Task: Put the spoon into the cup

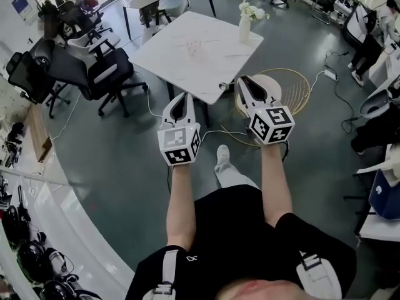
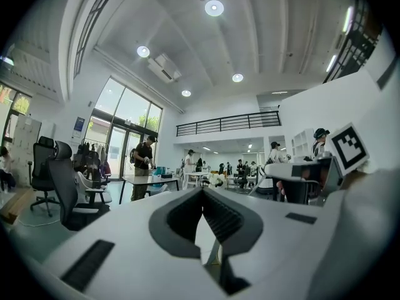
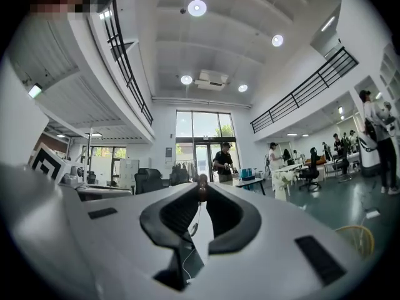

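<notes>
Right gripper (image 3: 202,185): jaws clenched on a thin brown-tipped piece, apparently the spoon (image 3: 202,179). Left gripper (image 2: 202,191): jaws together, empty. Faint pinkish item, likely the cup (image 1: 194,47), sits on the marble table (image 1: 169,58), well ahead. Insertion not yet done.

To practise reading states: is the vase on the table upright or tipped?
Upright: the vase stands on its base at the table's corner, flowers above.

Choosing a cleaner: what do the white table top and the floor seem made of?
Table top: likely marble or marble-look laminate, with faint grey veins and a smooth matte look. Floor: perhaps a grey-green poured coating or vinyl; it is seamless and slightly glossy.
</notes>
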Available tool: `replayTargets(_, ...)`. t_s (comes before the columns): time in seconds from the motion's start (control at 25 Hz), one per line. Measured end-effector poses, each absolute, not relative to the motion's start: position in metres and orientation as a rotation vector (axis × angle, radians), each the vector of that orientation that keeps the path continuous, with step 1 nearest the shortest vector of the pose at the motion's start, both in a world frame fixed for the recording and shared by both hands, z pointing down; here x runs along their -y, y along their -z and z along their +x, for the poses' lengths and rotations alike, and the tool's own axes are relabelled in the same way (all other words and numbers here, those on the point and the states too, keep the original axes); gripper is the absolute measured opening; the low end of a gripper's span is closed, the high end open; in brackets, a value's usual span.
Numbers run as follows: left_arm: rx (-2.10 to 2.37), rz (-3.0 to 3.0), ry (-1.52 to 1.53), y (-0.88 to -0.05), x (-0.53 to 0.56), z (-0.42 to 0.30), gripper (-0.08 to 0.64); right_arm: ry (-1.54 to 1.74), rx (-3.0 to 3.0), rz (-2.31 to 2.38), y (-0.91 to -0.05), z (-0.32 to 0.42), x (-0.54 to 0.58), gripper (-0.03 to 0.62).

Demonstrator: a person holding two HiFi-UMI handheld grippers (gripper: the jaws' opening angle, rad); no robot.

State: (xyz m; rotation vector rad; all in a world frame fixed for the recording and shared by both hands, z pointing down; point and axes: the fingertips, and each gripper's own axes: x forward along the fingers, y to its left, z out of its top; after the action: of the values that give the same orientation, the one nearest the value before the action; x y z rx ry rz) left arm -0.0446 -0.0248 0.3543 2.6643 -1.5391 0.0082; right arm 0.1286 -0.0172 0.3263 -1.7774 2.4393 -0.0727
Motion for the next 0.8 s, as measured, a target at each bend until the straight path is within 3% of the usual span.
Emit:
replayTargets(0.4, 1.603, 2.580, -0.118, -0.378, 0.146, -0.038, 0.012, 0.259, -2.437, -1.684, -0.363, 0.127, 0.156, 0.044)
replayTargets(0.8, 1.564, 2.506, -0.126, -0.397, 0.300, 0.020, 0.013, 0.294, -2.464, -1.743, -0.369, 0.195, 0.320, 0.044)
